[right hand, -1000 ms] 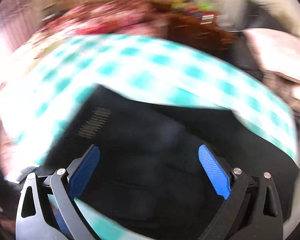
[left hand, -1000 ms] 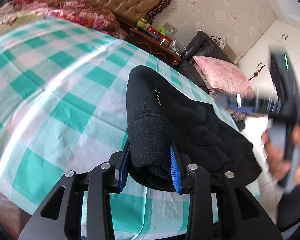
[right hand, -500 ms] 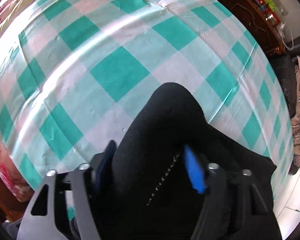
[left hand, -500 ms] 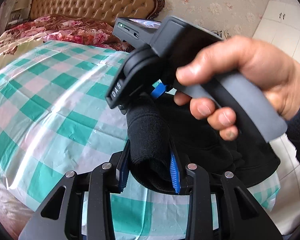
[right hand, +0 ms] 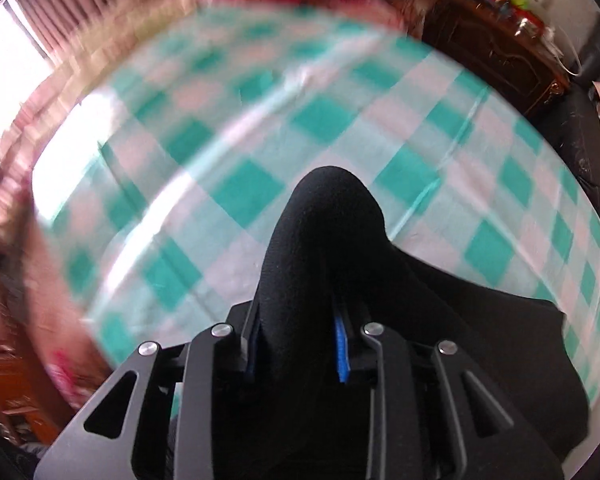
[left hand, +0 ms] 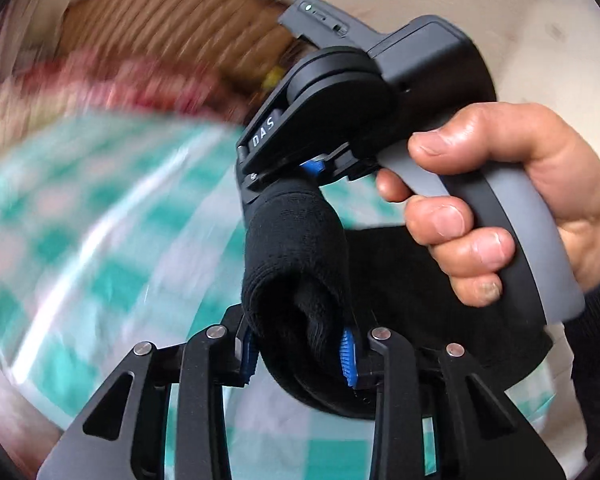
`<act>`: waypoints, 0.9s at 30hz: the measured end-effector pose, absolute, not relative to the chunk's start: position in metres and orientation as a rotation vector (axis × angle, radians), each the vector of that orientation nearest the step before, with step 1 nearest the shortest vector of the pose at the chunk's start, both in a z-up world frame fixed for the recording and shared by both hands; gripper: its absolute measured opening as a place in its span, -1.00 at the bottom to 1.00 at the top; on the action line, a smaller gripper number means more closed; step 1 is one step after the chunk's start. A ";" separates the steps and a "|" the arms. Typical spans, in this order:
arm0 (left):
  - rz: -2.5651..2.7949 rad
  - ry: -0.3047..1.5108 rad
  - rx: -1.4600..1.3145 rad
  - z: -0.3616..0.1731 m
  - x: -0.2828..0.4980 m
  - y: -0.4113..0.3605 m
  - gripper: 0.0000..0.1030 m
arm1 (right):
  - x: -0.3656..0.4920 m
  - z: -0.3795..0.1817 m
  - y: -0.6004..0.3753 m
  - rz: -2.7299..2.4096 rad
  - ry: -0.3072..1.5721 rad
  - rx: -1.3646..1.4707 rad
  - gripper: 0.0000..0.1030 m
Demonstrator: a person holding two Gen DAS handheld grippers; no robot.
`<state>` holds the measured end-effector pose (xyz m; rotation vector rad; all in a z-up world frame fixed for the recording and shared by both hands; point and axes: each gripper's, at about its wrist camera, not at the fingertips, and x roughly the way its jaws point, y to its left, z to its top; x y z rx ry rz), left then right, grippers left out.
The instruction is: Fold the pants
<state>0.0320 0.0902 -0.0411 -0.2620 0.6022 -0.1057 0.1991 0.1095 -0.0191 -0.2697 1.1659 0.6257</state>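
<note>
both grippers pinch the black knit fleece pants (left hand: pixel 296 248) along one bunched edge, lifted over the green-checked bed sheet (right hand: pixel 236 184) — likely to carry a fold across. left gripper (left hand: pixel 300 350) jaws narrow on cloth; right gripper (right hand: pixel 296 344) jaws just closed onto it.

Left gripper (left hand: pixel 298 354) clamped; right gripper (right hand: pixel 296 344) just closed, gripped by hand (left hand: pixel 512 200)

Bed (right hand: pixel 300 120) under a green-and-white checked sheet (right hand: pixel 440 128), black pants (right hand: pixel 500 340) partly on it.
</note>
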 end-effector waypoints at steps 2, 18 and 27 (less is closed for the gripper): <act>-0.134 0.530 -0.108 -0.010 0.028 0.046 -0.43 | 0.197 0.027 0.042 0.656 1.091 -0.153 -0.48; -0.396 0.326 0.861 -0.114 -0.002 -0.316 0.08 | 0.193 -0.107 -0.381 0.438 1.174 0.443 0.33; -0.349 0.260 0.984 -0.134 0.010 -0.300 -0.30 | 0.204 -0.098 -0.366 0.413 1.182 0.341 -0.44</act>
